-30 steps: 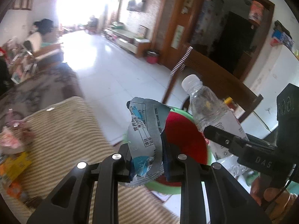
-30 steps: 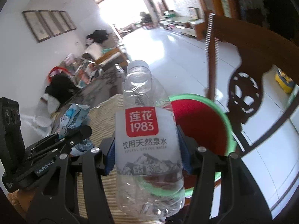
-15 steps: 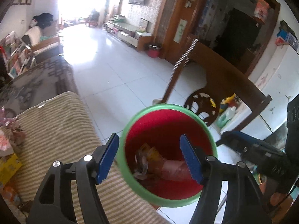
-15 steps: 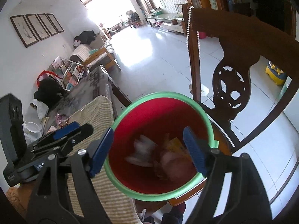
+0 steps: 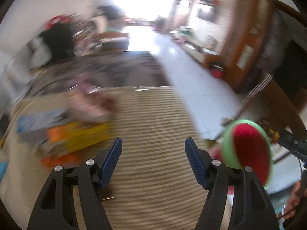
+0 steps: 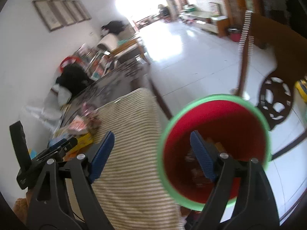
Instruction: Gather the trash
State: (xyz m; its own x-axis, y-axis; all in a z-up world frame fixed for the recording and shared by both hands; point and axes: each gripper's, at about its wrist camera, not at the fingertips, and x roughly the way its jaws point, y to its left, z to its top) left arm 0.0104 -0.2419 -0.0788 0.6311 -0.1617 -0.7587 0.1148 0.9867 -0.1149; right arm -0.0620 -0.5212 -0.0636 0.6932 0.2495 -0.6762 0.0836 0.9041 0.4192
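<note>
We've got the left gripper (image 5: pixel 153 157) w/ jaws standing apart and nothing btwn the blue pads (image 5: pixel 112 161), just striped cloth (image 5: pixel 153 118) showing thru the gap. Right gripper (image 6: pixel 151 153) is wide too and empty; its jaws have just been opening more, nothing between them. One right pad sits over the cloth, the other lines up over the mouth of the bin (image 6: pixel 214 149), which is red inside w/ a green rim and stands just off the cloth's right edge. Bottom of the bin has some trash (image 6: pixel 199 164), dark and blurry, so we can't tell what's what in there. In the left wrist view the same bin (image 5: pixel 247 151) is off at the right edge, beside the right-side finger, and a bit of a hand (image 5: pixel 295 197) shows bottom right corner. Left side of the cloth there's a pile of wrappers (image 5: pixel 73 134), yellow/orange/blue/pink, heavy blur so we can't read any of it; from the right cam the same pile (image 6: pixel 80 128) sits past the left gripper's body (image 6: pixel 44 153). Further out: a dark table w/ clutter, a carved wooden chair (image 6: pixel 276 99) behind the bin, then white tile floor (image 6: pixel 191 57) running to a blown-out bright doorway, framed pics (image 6: pixel 61 13) on the left wall.
</note>
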